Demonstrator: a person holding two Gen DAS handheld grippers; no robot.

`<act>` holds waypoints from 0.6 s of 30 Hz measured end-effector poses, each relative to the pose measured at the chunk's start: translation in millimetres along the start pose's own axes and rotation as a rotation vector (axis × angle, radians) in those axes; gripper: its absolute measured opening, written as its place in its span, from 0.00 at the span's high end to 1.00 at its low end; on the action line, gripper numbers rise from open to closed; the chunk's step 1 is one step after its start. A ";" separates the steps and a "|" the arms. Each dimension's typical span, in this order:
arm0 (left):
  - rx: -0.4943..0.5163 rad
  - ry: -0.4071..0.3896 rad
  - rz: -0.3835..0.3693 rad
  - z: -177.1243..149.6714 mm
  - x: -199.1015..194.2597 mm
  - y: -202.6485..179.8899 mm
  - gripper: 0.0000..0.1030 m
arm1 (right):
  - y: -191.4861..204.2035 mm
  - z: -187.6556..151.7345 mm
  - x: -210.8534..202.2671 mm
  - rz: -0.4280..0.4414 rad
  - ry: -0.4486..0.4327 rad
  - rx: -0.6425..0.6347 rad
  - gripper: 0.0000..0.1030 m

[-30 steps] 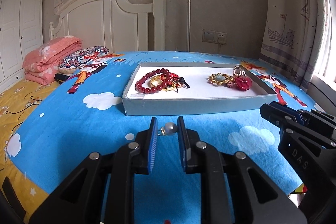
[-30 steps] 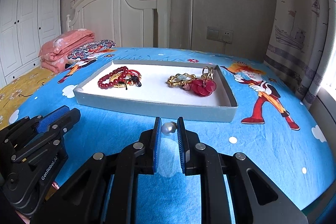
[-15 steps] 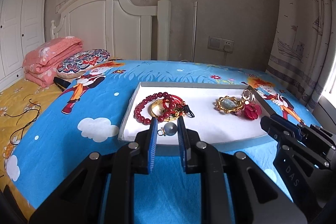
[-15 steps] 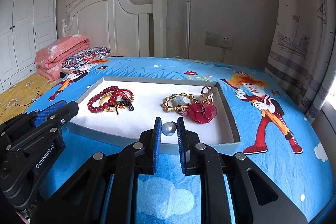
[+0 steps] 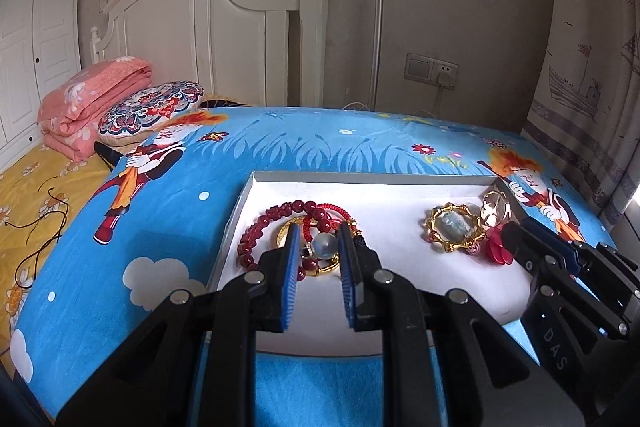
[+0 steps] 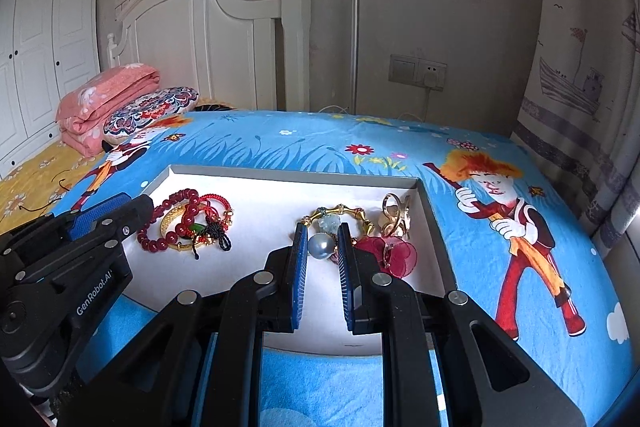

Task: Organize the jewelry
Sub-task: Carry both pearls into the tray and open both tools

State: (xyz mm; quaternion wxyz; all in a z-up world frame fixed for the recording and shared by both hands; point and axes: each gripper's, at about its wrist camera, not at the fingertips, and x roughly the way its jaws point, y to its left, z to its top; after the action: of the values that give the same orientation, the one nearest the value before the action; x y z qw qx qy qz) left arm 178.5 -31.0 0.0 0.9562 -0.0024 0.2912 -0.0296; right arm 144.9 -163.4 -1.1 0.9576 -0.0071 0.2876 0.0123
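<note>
Left claw (image 5: 319,247) and right claw (image 6: 323,245) each pinch 1 pearl earring over the tray (image 6: 280,183).

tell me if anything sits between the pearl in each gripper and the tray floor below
Left gripper: its pearl hangs over the red bead bracelets, so those lie underneath. Right gripper: its pearl seems to sit over the gold bracelet and red flower piece. Bare tray floor lies between the piles.
</note>
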 end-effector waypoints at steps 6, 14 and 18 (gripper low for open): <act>0.001 0.047 0.005 8.8 25.7 -7.2 0.82 | -7.7 6.3 19.1 -0.009 0.035 0.020 0.85; 0.007 0.059 0.022 10.3 36.6 -9.3 0.82 | -10.5 7.5 24.8 -0.005 0.046 0.025 0.85; 0.010 0.063 0.023 10.5 37.4 -9.2 0.82 | -9.4 6.6 27.9 -0.006 0.056 0.025 0.85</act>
State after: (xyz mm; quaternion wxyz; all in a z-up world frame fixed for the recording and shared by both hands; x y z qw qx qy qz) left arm 214.8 -42.5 -11.9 0.9469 0.0068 0.3209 -0.0201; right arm 172.1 -172.1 -10.9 0.9493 0.0034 0.3142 0.0056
